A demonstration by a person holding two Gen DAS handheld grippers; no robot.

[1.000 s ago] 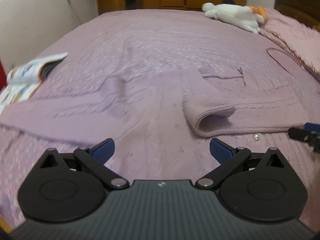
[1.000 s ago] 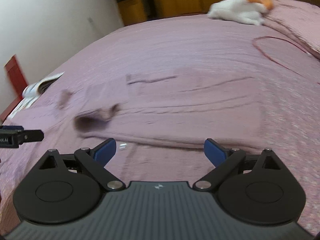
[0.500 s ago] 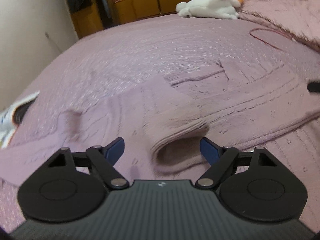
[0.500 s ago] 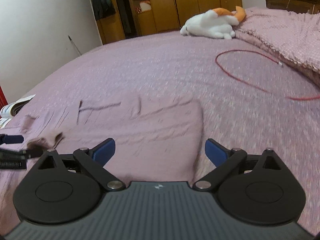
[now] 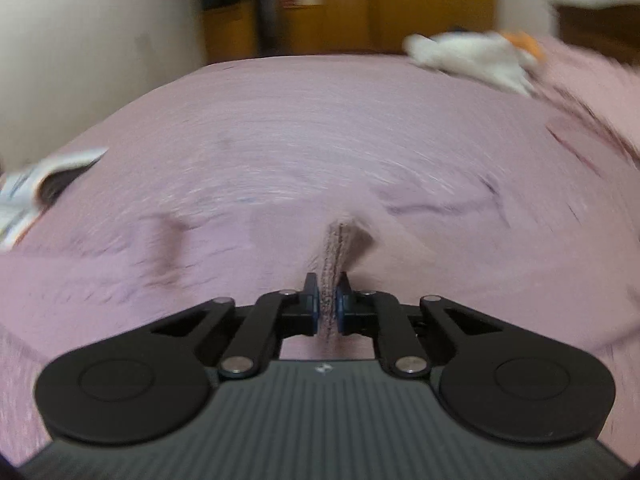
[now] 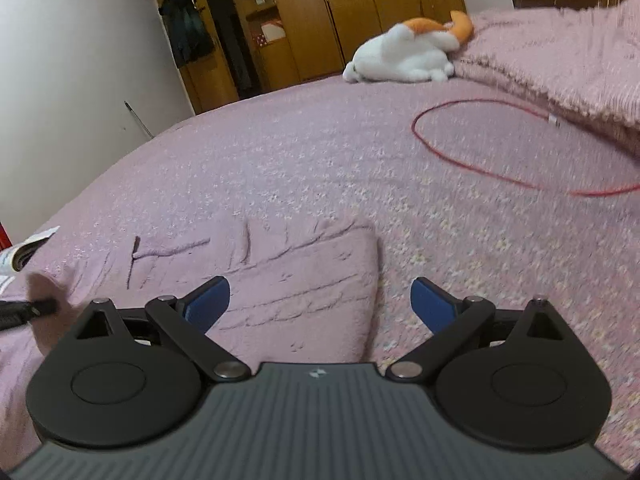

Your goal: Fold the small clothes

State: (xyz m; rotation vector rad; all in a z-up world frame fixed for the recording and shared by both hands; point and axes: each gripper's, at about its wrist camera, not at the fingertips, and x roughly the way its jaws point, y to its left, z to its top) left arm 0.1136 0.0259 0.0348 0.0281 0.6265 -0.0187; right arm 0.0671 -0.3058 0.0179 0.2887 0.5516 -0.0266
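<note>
Lying flat on the pink bedspread (image 6: 360,152), the pink knitted sweater (image 6: 304,280) spreads near us, its body between the fingers of our right gripper (image 6: 320,300), which stands released with nothing pressed between its blue pads. Our left gripper (image 5: 328,304) has just clenched on the sweater's ribbed cuff (image 5: 338,252), pinching the fabric between its pads. Farther out, a red cable (image 6: 460,160) loops at right, a white and orange plush toy (image 6: 408,52) lies at the far end, and a magazine (image 5: 36,188) rests at the left edge.
</note>
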